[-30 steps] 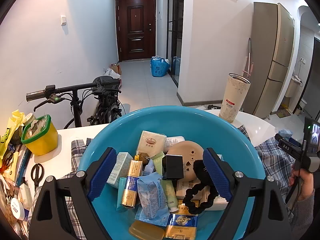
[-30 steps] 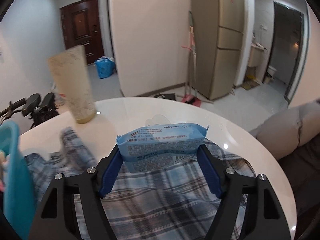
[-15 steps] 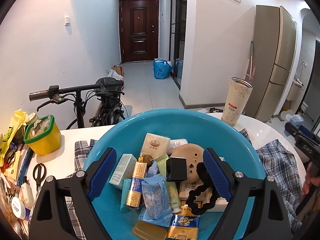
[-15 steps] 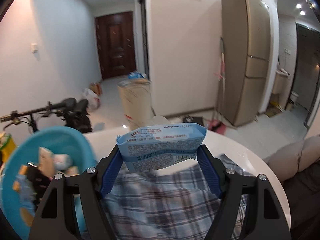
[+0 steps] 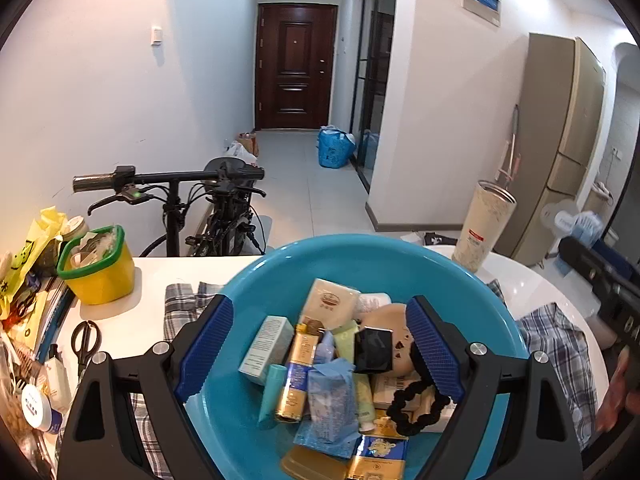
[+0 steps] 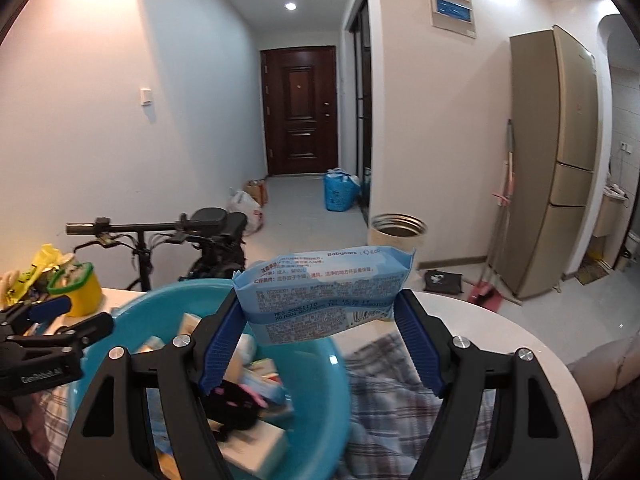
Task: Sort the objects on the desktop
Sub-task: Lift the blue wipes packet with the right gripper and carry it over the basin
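A round blue basin on the white table holds several small items: boxes, tubes, sachets, a black hair tie. My left gripper hovers open over the heap, with nothing pressed between its blue pads. My right gripper is shut on a light-blue wet wipes pack, held in the air above the basin's right side. From the left wrist view this pack appears blurred at the far right. In the right wrist view, the left gripper is at the left edge.
A plaid cloth lies under and to the right of the basin. A beige tumbler stands behind it. At the left are a yellow tub with a green rim, scissors and clutter. A bicycle stands behind the table.
My right gripper has risen and swung left with the wipes pack, from over the plaid cloth to above the basin. The left gripper has lifted slightly and stays open.
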